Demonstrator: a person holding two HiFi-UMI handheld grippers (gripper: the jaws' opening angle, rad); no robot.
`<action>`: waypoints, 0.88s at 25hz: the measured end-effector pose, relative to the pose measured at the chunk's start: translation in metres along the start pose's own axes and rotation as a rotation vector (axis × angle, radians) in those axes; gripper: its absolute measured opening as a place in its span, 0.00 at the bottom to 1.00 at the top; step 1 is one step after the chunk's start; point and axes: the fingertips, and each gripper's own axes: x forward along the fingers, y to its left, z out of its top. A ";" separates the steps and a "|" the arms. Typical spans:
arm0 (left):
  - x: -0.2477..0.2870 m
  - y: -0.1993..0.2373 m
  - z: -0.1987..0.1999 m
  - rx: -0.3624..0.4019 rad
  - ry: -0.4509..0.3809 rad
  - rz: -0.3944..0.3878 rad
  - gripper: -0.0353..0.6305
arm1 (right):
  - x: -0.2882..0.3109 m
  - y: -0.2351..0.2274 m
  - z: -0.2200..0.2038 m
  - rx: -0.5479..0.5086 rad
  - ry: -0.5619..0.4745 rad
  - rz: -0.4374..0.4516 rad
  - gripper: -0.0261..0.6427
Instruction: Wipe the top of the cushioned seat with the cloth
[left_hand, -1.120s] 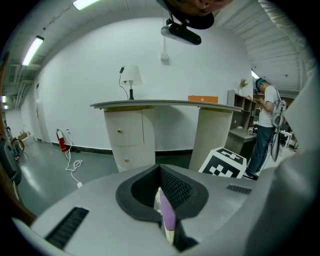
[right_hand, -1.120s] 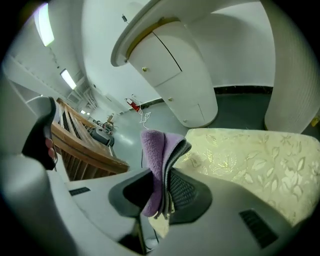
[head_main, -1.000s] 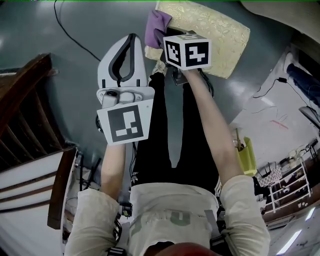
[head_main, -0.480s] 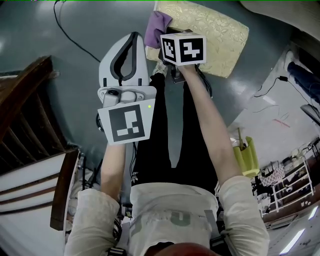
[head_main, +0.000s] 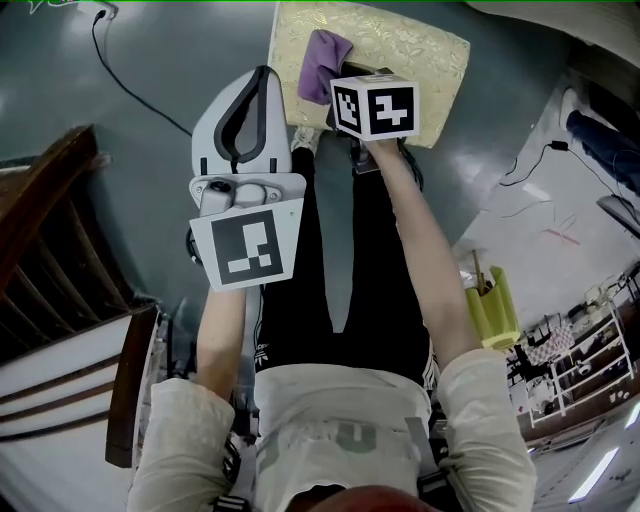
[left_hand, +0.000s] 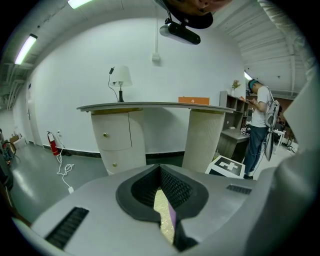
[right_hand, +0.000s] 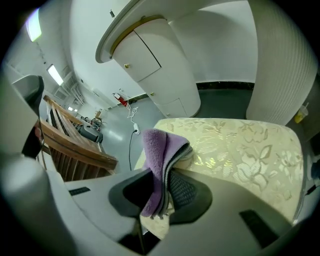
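Observation:
The cushioned seat (head_main: 400, 45) has a pale yellow floral top and lies at the top of the head view; the right gripper view shows the seat (right_hand: 240, 150) spreading ahead. A folded purple cloth (head_main: 326, 65) rests on its near left part. My right gripper (right_hand: 162, 192) is shut on the cloth (right_hand: 160, 155), which sticks up between the jaws. My left gripper (head_main: 250, 120) hangs left of the seat, over the floor. Its jaws stand shut with nothing held, and a sliver of seat shows through the left gripper (left_hand: 167, 220).
A wooden stair rail (head_main: 50, 230) runs along the left. A black cable (head_main: 130, 70) lies on the grey floor at top left. A white counter (left_hand: 150, 130) stands ahead, with a person (left_hand: 257, 125) beside shelves at the right.
The seat and cloth have shifted left and down in the head view, so more of the seat shows. The right gripper stays shut on the cloth.

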 end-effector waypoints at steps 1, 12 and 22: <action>0.002 -0.005 0.002 0.004 -0.002 -0.005 0.06 | -0.005 -0.007 -0.003 0.001 0.001 -0.006 0.17; 0.027 -0.067 0.017 0.049 -0.006 -0.064 0.06 | -0.054 -0.083 -0.027 0.039 -0.002 -0.053 0.17; 0.043 -0.124 0.034 0.077 -0.013 -0.125 0.06 | -0.112 -0.166 -0.054 0.080 -0.011 -0.154 0.17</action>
